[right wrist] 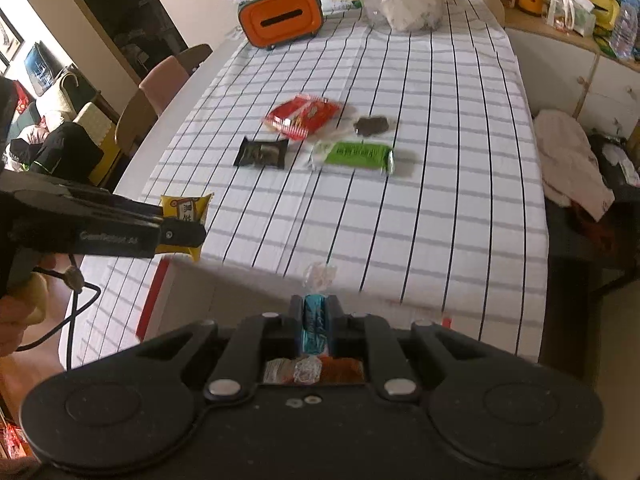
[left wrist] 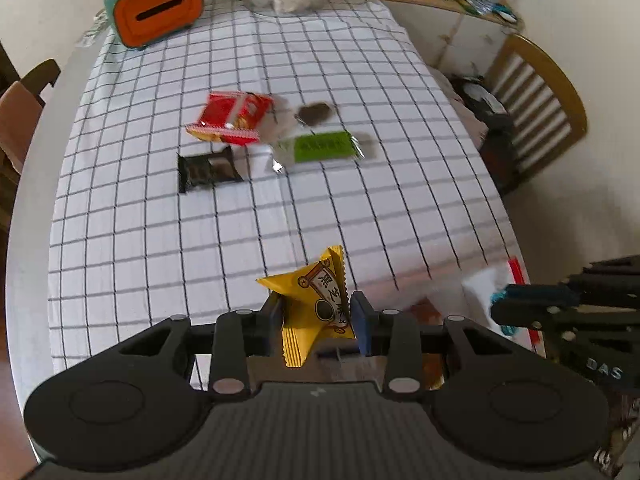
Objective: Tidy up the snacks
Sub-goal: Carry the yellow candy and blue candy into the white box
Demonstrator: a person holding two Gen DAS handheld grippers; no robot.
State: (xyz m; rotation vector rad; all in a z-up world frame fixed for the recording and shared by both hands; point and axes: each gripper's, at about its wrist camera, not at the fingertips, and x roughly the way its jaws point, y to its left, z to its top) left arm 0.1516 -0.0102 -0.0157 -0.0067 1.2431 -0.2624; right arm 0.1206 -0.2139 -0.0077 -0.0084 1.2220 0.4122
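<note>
- Left tongs [left wrist: 316,312] pinch a yellow snack packet [left wrist: 316,300], held above the near edge of the bench [left wrist: 160,240].
- Mid-bench, left to right: black packet [left wrist: 208,168], red packet [left wrist: 232,118], green packet [left wrist: 324,146], with a dark snack [left wrist: 316,113] behind it.
- Right tongs [right wrist: 315,320] are clamped on a teal-wrapped candy [right wrist: 314,326] over a white box [right wrist: 240,296] at the near edge.

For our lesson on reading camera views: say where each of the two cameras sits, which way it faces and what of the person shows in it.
Left wrist: on the left gripper, looking down its fingers at the checked tablecloth; it is shut on a yellow packet; no body shows.
Right wrist: on the right gripper, shut on a blue-wrapped snack; a hand shows at left.
Both share the red packet and green packet.
</note>
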